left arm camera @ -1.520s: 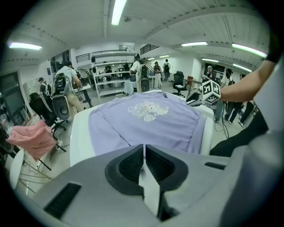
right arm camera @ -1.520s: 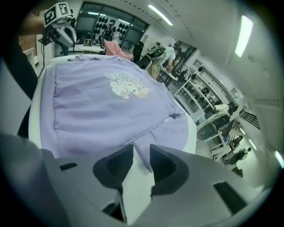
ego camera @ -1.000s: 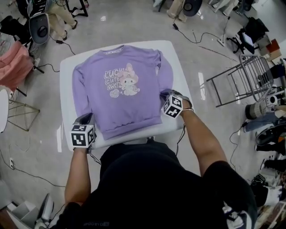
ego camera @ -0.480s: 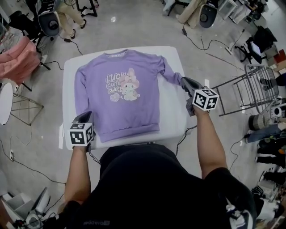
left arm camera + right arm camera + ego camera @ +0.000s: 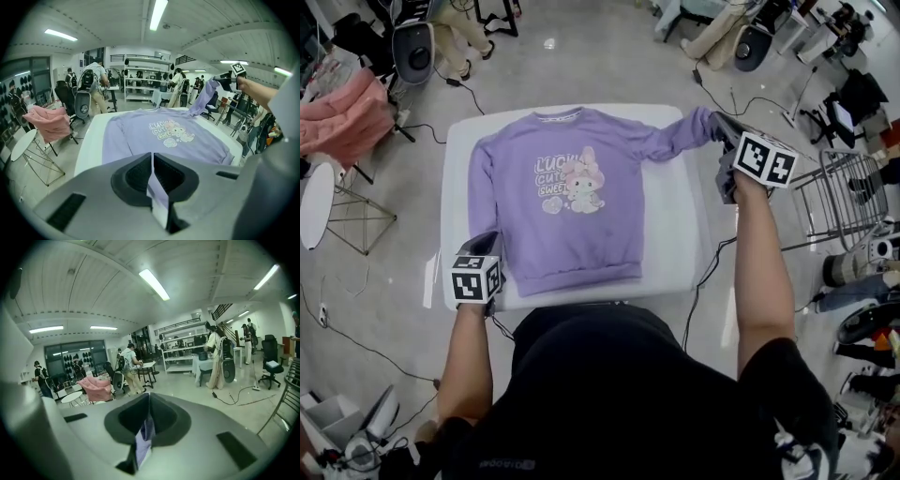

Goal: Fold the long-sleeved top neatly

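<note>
Right gripper is clamped on the sleeve, stretched out sideways. Your left gripper pinches purple fabric too. The top lies lengthwise, collar away from you.

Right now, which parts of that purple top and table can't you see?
Cuff of the lifted sleeve: head view, buried in the shut right tool.
Which bit of the top the left tool pinches: head view, covered by its marker cube.
Legs of the table: head view, beneath the tabletop.

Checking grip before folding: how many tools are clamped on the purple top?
2. Left tool pinches the top's near-left edge; right tool holds a sleeve end stretched past the table's far-right corner.
</note>
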`<action>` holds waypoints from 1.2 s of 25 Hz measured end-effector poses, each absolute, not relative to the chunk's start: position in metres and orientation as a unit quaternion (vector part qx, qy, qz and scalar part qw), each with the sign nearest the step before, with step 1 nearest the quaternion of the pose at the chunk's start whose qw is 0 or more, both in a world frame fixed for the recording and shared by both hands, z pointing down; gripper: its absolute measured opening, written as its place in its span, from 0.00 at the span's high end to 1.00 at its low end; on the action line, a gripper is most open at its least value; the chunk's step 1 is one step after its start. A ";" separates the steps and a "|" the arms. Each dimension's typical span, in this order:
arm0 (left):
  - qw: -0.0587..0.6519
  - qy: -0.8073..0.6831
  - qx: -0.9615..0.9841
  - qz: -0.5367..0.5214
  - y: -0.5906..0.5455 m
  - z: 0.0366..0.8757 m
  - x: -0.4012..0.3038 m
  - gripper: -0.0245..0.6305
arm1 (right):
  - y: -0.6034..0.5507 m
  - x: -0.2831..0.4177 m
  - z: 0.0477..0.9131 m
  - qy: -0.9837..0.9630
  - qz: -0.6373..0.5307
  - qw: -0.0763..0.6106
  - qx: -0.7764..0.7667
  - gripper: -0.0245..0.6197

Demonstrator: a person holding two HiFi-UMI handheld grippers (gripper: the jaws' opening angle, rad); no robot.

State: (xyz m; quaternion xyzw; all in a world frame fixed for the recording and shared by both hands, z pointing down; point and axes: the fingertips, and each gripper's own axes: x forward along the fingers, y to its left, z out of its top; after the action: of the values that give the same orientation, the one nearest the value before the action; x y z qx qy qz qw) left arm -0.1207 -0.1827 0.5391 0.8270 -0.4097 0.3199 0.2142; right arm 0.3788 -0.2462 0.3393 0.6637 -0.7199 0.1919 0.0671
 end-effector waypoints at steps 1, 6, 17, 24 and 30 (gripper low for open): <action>0.215 -0.412 0.826 0.318 -0.183 0.538 -0.123 0.94 | -0.252 0.368 0.332 -0.726 0.192 0.067 0.657 0.94; 0.217 -0.418 0.826 0.312 -0.180 0.536 -0.131 0.94 | -0.281 0.296 0.309 -0.762 0.181 0.087 0.615 0.94; 0.223 -0.431 0.818 0.309 -0.173 0.544 -0.170 0.94 | -0.327 0.117 0.371 -0.813 0.189 0.170 0.524 0.94; 0.241 -0.444 0.804 0.313 -0.169 0.553 -0.204 0.94 | -0.353 0.042 0.471 -0.785 0.230 0.240 0.522 0.94; 0.246 -0.464 0.791 0.314 -0.160 0.552 -0.226 0.94 | -0.365 0.013 0.516 -0.785 0.234 0.270 0.507 0.94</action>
State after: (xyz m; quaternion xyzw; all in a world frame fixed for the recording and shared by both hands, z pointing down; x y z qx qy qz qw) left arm -0.2258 -0.1604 0.5524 0.7911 -0.4642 0.3135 0.2458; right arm 0.0129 -0.3648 0.5155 0.5066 -0.7846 0.2344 0.2697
